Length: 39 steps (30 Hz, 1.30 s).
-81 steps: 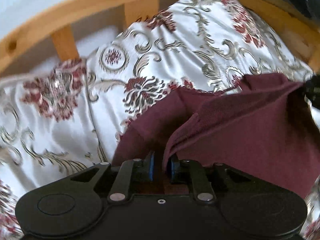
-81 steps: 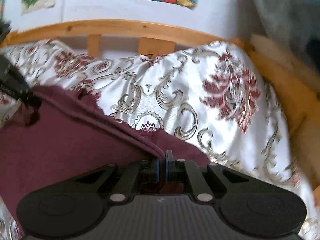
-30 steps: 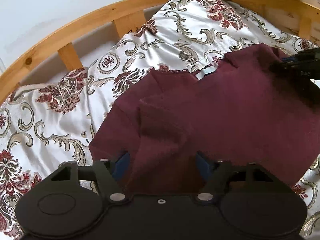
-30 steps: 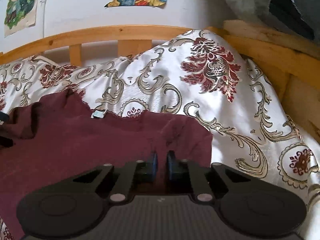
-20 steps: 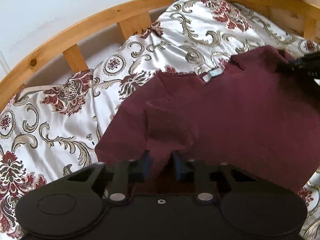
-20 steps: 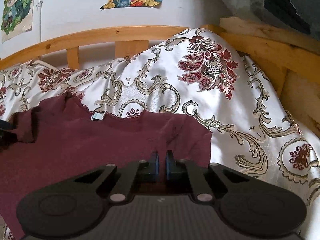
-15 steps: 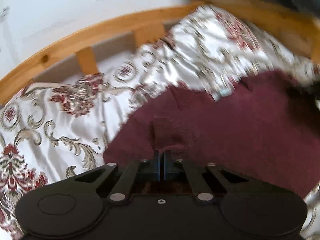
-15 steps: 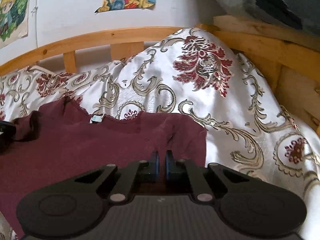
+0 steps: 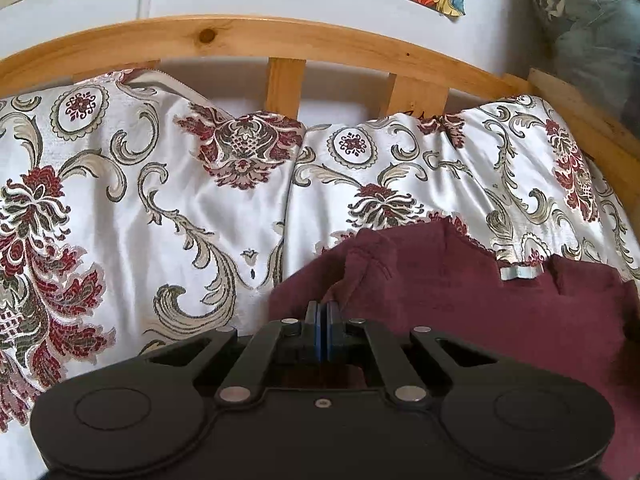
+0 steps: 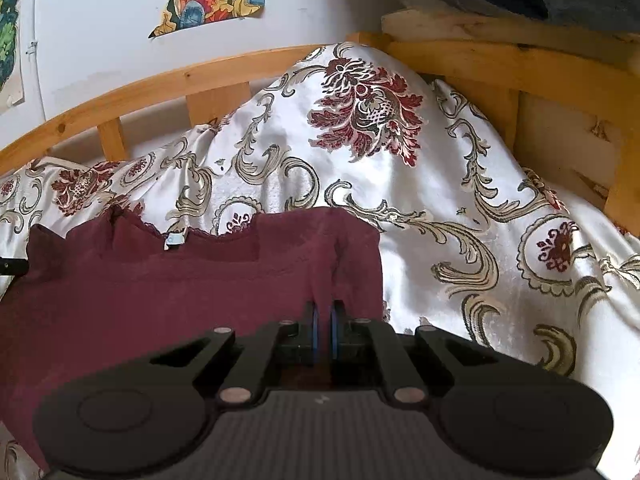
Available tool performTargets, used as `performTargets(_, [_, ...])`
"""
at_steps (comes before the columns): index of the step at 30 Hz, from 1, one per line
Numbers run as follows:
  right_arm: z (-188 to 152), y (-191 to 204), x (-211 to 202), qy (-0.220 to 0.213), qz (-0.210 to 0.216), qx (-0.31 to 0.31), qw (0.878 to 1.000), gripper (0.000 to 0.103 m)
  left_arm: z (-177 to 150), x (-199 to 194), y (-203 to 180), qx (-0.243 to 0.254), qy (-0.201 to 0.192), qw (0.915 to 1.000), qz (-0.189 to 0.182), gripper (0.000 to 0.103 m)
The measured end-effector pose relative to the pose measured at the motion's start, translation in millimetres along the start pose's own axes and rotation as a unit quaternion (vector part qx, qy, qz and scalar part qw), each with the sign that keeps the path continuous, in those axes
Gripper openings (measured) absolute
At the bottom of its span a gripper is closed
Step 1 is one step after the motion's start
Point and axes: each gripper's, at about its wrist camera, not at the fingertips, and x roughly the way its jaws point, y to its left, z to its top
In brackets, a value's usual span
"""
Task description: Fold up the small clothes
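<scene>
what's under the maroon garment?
The maroon garment lies on the floral bedspread, which shows on all visible sides. Anything beneath the cloth itself is covered, so I cannot tell.

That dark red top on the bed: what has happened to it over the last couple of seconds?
The left gripper let the maroon garment go, so the lifted cloth dropped flat on the patterned bedspread. Its jaws have just closed again on a fold at that side. The right gripper kept its pinch on the opposite edge throughout.
</scene>
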Motion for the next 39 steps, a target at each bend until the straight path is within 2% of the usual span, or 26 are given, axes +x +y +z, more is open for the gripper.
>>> performTargets(5, [-7.8, 2.8, -14.2, 0.004, -0.009, -0.010, 1.000, 0.008, -1.0, 4.4, -8.1, 0.027, 0.000, 0.9996, 0.002, 0.002])
performTargets(13, [-6.6, 4.4, -12.4, -0.014, -0.020, -0.031, 0.999, 0.008, -1.5, 14.7, -1.7, -0.002, 0.019, 0.9997, 0.018, 0.004])
performTargets(16, [-7.7, 8.7, -14.6, -0.023, -0.029, -0.050, 0.998, 0.011, 0.8, 7.0, 2.6, -0.010, 0.013, 0.9998, 0.007, 0.020])
performTargets(17, [-7.7, 9.8, -15.7, -0.027, -0.031, -0.053, 0.998, 0.016, 1.0, 1.1, 4.8, -0.013, 0.007, 0.9999, 0.002, 0.029])
performTargets(18, [-7.6, 10.7, -16.6, -0.029, -0.033, -0.056, 0.997, 0.024, 1.5, -3.6, 6.2, -0.016, 0.004, 0.9999, -0.002, 0.043])
performTargets(19, [-7.4, 12.1, -17.9, -0.031, -0.038, -0.057, 0.997, 0.030, 1.6, -9.7, 7.3, -0.017, 0.000, 0.9999, -0.002, 0.051])
performTargets(20, [-7.2, 13.6, -19.6, -0.034, -0.040, -0.060, 0.997, 0.042, 1.3, -17.0, 8.4, -0.016, -0.008, 0.9998, 0.000, 0.065])
performTargets(21, [-7.1, 14.9, -20.9, -0.037, -0.042, -0.061, 0.997, 0.050, 0.5, -25.1, 9.8, -0.014, -0.017, 0.9998, 0.001, 0.072])
performTargets(27, [-10.3, 30.3, -30.1, -0.049, -0.041, -0.082, 0.995, 0.067, -14.8, -70.1, 23.0, -0.001, -0.038, 0.9992, -0.015, 0.091])
performTargets(33, [-16.3, 54.2, -34.5, -0.060, -0.033, -0.121, 0.990, 0.084, -44.4, -96.9, 22.0, 0.036, -0.043, 0.9978, -0.035, 0.095])
performTargets(37, [-13.6, 58.7, -29.2, -0.067, -0.039, -0.120, 0.990, 0.083, -42.3, -88.2, 5.7, 0.071, -0.035, 0.9957, -0.048, 0.094])
performTargets(39, [-13.0, 55.9, -24.8, -0.072, -0.050, -0.120, 0.989, 0.077, -34.9, -76.2, -3.8, 0.073, -0.031, 0.9959, -0.043, 0.090])
